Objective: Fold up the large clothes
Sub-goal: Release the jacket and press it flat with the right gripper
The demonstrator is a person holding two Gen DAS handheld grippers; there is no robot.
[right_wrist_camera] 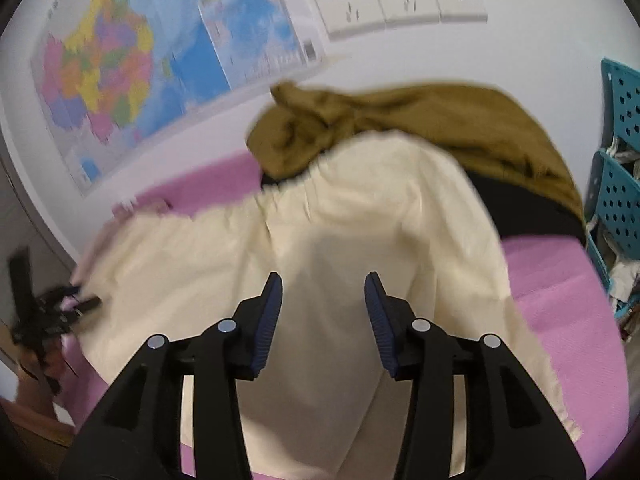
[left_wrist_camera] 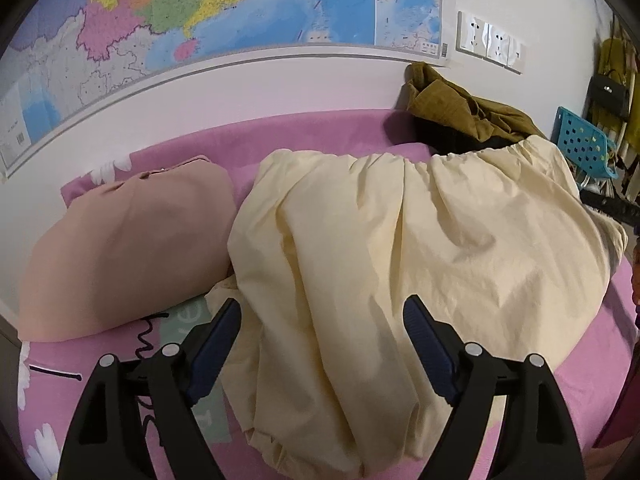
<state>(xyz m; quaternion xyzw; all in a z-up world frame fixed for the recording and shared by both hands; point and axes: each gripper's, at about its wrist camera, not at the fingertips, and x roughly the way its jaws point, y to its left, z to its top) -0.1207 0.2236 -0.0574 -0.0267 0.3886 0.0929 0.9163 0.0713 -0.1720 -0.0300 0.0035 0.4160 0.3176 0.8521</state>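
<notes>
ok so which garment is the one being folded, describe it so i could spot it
Start at the wall map above the pink bed sheet. The cream garment lies spread across the bed's middle, gathered elastic edge towards the wall. It is pale and wide, unlike the folded tan piece beside it or the olive heap behind.

You see the right wrist picture blurred, so the map [right_wrist_camera: 120, 80] is unreadable. The cream garment [right_wrist_camera: 360, 208] covers part of the olive garment [right_wrist_camera: 440, 120], and the bottom edge cuts it.
</notes>
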